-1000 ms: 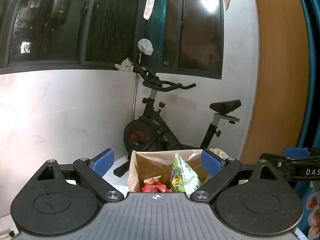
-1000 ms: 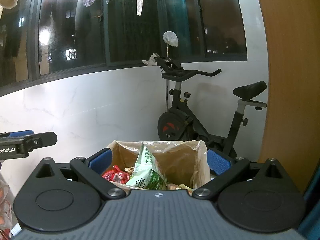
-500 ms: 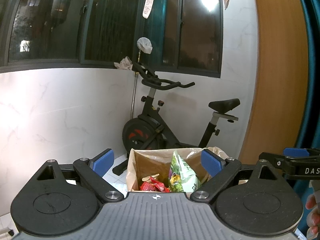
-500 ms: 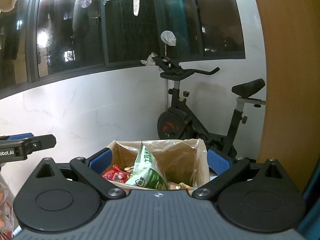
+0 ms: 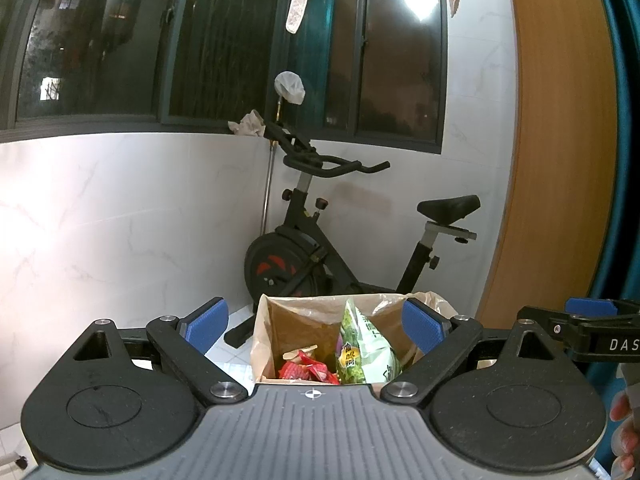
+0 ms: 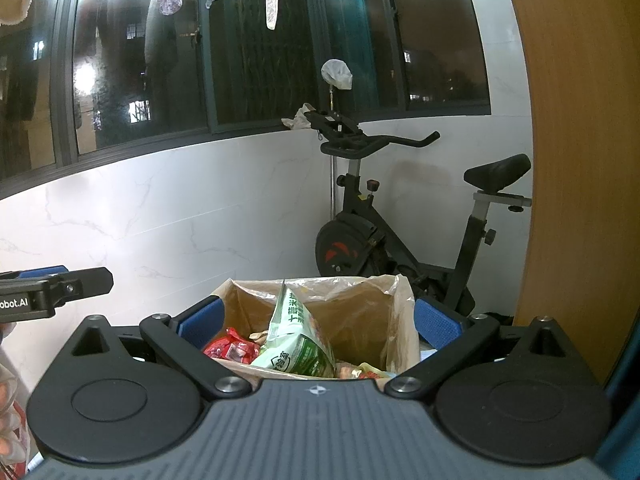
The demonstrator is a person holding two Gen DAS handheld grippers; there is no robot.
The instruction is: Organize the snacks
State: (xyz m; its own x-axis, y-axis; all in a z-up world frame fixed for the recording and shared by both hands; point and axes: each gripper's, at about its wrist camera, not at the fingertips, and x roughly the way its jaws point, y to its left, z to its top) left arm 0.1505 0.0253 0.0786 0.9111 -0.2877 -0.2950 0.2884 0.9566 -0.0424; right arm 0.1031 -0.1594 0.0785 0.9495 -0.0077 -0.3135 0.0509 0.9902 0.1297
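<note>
A brown cardboard box (image 5: 296,322) lined with clear plastic stands on the floor ahead; it also shows in the right wrist view (image 6: 352,316). Inside it stand a green snack bag (image 5: 366,350) (image 6: 298,344) and red packets (image 5: 306,370) (image 6: 232,350). My left gripper (image 5: 316,326) is open and empty, its blue pads framing the box from behind and above. My right gripper (image 6: 320,320) is open and empty, likewise framing the box. Each gripper's finger shows at the edge of the other's view.
A black exercise bike (image 5: 320,248) (image 6: 384,236) stands behind the box against a white marble wall below dark windows. A wooden panel (image 5: 560,160) (image 6: 580,160) rises on the right. Laundry hangs overhead.
Both views have drifted slightly; the box sits a little lower and nearer in the left wrist view. Both grippers stay open and empty.
</note>
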